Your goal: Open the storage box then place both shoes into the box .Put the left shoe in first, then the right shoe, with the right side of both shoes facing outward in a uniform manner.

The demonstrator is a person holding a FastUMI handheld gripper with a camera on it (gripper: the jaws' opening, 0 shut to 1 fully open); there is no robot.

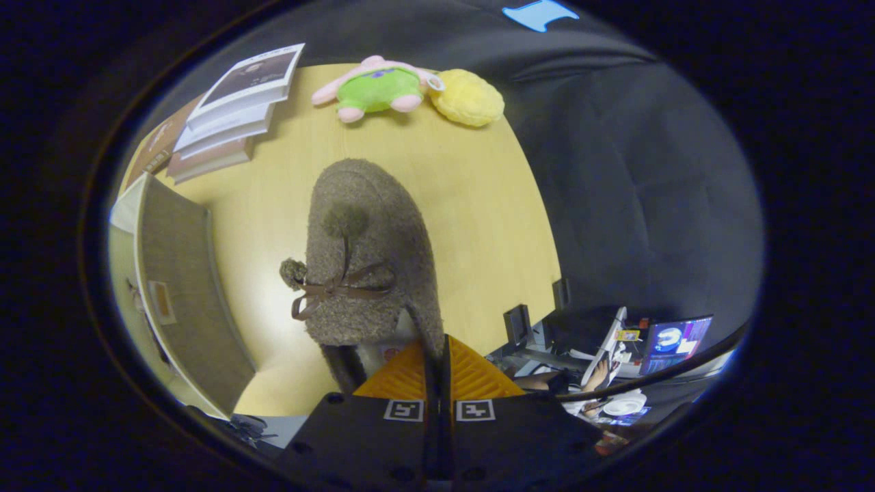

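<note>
My gripper [437,365] has its two fingers pressed nearly together, pinching the thin rim at the heel opening of a fuzzy grey-brown slipper shoe [366,253] with pompoms and a brown ribbon bow. The shoe hangs out ahead of my fingers, toe pointing away, above a pale wooden table [478,225]. Just beside it, to its left, stands the storage box [181,287], grey-fronted with a pale frame. Beyond lie a stack of books [232,109], a green and pink plush toy [376,89] and a yellow plush cushion [468,98].
</note>
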